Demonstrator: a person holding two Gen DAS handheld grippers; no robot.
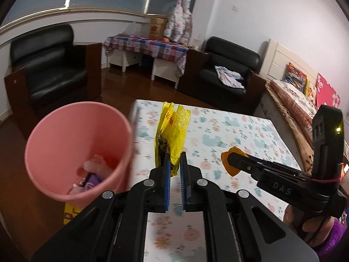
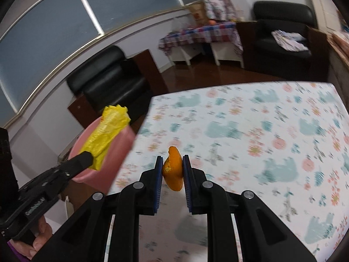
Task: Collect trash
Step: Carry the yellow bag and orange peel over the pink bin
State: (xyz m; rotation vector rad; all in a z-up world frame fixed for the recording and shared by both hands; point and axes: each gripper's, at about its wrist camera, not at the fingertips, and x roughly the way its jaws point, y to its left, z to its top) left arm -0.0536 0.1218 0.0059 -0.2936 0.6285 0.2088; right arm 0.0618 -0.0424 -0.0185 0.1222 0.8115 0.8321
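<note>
Two pieces of trash are held: a yellow wrapper (image 1: 172, 135) pinched in the left gripper (image 1: 174, 163) just right of the pink bin (image 1: 65, 135), an orange peel (image 2: 173, 168) clamped in the right gripper (image 2: 173, 168) above the table (image 2: 261, 131). Carrying is under way; release over the bin's mouth is called for next.

Black armchairs (image 1: 50, 65), plaid-covered side table (image 1: 146, 45), bed (image 1: 294, 96), floral tabletop (image 2: 250, 131).

My table (image 1: 229, 131) wears a floral cloth (image 2: 250, 131); my pink bin (image 1: 72, 144) stands on the brown floor (image 1: 122, 87) beside it.
</note>
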